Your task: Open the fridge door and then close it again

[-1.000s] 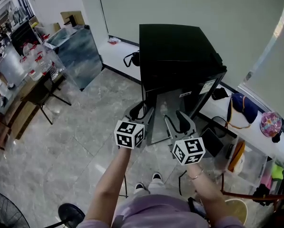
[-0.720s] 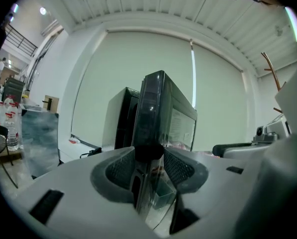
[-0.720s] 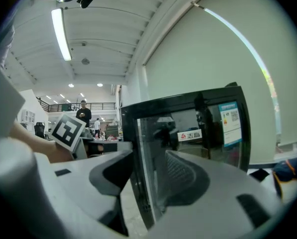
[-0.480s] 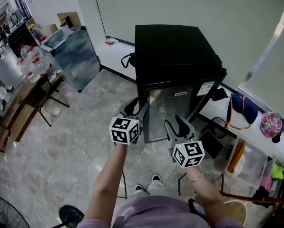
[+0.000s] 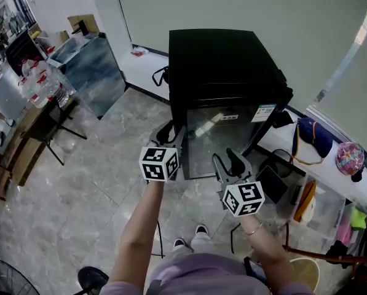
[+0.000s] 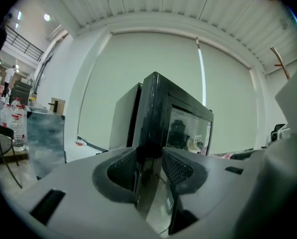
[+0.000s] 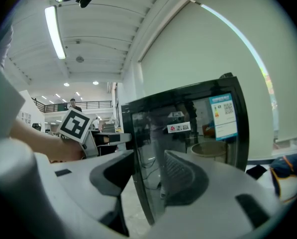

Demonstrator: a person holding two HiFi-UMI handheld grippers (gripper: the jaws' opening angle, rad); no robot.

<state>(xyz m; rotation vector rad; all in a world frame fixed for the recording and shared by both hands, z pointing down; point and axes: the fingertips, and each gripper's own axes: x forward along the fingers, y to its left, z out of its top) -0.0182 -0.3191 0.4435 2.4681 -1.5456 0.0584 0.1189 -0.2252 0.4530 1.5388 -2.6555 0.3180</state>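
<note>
The fridge (image 5: pixel 226 60) is a low black cabinet, too heavy to shift, but its glass door (image 5: pixel 223 143) should swing lightly on its hinges. The door is stiff and smooth, its pane is fragile, and a magnetic seal probably resists at the start. The best hold is the door's dark free edge, at the side of the fridge away from the hinges, gripped across its thickness rather than on the glass. The door stands almost flat against the front of the fridge; whether it has sealed I cannot tell. The left gripper (image 5: pixel 174 134) is at that free edge, jaws closing with the edge between the pads but not yet clamped. The right gripper (image 5: pixel 227 161) hovers before the fridge's front, facing the glass, jaws apart and holding nothing.
</note>
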